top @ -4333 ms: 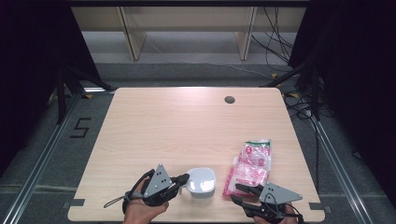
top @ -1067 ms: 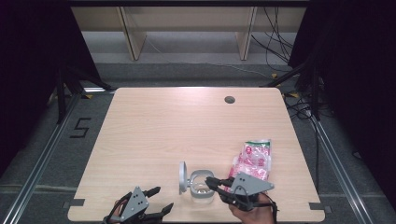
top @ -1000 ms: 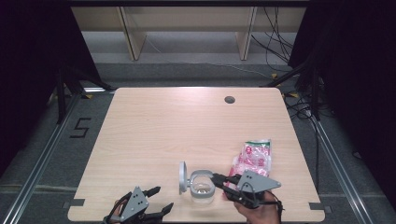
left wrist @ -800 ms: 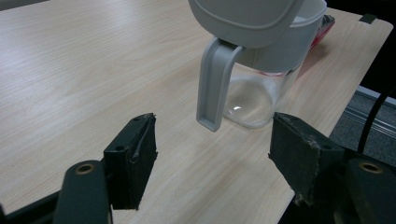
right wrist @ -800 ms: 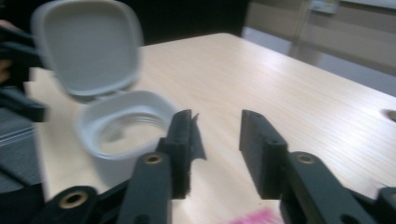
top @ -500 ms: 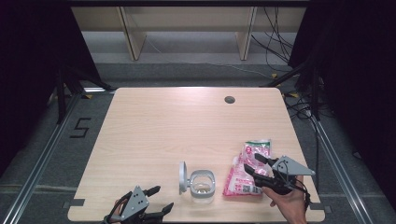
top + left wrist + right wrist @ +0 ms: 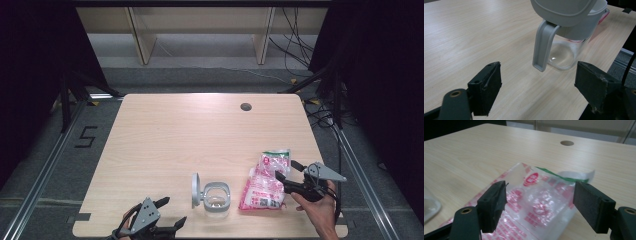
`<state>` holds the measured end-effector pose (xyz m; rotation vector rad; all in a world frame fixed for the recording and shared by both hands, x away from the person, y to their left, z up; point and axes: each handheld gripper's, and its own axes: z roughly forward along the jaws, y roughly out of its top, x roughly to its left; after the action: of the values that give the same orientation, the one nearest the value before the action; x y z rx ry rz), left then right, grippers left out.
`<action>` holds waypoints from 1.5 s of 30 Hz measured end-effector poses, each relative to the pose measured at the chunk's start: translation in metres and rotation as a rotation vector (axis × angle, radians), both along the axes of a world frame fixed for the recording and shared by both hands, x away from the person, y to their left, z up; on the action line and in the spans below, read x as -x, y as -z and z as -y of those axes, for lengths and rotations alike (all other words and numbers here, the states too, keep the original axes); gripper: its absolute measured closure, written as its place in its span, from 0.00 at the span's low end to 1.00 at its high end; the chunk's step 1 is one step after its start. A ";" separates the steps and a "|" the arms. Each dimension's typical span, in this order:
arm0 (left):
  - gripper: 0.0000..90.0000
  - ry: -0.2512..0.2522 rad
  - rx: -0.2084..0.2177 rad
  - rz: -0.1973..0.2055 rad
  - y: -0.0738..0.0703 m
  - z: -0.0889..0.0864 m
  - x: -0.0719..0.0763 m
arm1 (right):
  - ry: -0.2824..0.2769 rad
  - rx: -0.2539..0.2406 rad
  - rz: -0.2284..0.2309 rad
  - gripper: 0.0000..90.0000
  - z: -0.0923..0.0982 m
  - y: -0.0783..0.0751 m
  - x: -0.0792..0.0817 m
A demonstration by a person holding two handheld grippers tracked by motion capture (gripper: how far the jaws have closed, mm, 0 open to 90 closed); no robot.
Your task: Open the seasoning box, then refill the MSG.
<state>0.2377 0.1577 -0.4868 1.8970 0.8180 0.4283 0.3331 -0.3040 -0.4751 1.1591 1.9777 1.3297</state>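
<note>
The right gripper [image 7: 286,174] is spread over the bag [image 7: 265,185] for pickup; its jaws have just been opening. The left gripper [image 7: 169,214] is spread, idle, near the lid-open container [image 7: 216,196].

A large black numeral "5" [image 7: 86,136] is marked on the grey floor, to the left of the wooden table in the high view. The clear plastic bag [image 7: 264,183] lying near the table's front right corner carries red and pink printing (a red oval label shows in the right gripper view), but its characters are too blurred to read.
</note>
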 end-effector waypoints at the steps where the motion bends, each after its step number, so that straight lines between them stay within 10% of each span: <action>1: 0.23 -0.010 0.013 0.000 0.000 0.001 0.001 | -0.001 0.000 0.004 0.29 0.003 0.000 -0.001; 20: 0.22 0.004 -0.005 0.002 0.000 0.001 0.001 | 0.031 -0.089 -0.084 0.21 0.016 0.013 -0.014; 45: 0.22 -0.006 -0.005 0.000 0.001 -0.001 0.001 | -0.023 -0.061 -0.203 0.24 0.005 0.027 -0.030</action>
<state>0.2362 0.1585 -0.4881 1.8994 0.8234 0.4343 0.3631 -0.3086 -0.5018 1.3508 2.1094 1.3387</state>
